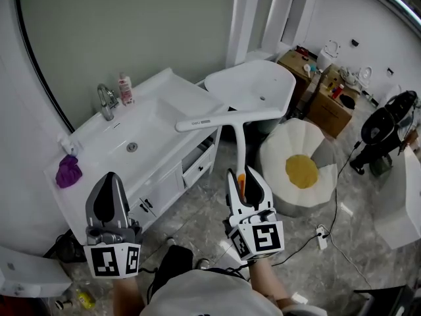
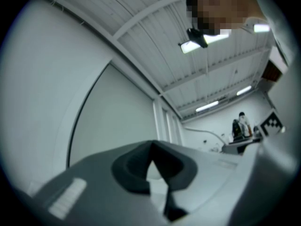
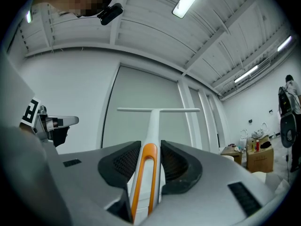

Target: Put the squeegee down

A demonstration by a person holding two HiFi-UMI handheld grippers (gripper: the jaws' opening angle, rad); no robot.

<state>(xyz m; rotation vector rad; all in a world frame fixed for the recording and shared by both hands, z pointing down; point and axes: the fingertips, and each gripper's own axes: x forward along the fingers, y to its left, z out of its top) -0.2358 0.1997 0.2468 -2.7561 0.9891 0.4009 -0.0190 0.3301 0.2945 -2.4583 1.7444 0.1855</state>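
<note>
A white squeegee [image 1: 233, 118] with an orange-trimmed handle stands upright in my right gripper [image 1: 243, 182], which is shut on the handle. Its blade hangs in the air over the right end of the white vanity counter [image 1: 168, 101]. From the right gripper view the squeegee [image 3: 153, 126] rises between the jaws, its crossbar level before the big mirror [image 3: 141, 112]. My left gripper [image 1: 109, 196] is held low at the left, in front of the vanity, shut with nothing in it. The left gripper view shows only its closed pads [image 2: 153, 166] and the ceiling.
The vanity holds a sink [image 1: 131, 143], a chrome tap [image 1: 105, 101], a small bottle [image 1: 125, 89] and a purple cloth [image 1: 68, 172]. A white basin [image 1: 253, 87] stands behind it. A round white and yellow cushion [image 1: 299, 166], cardboard boxes [image 1: 325, 91] and a black fan [image 1: 381, 130] lie to the right.
</note>
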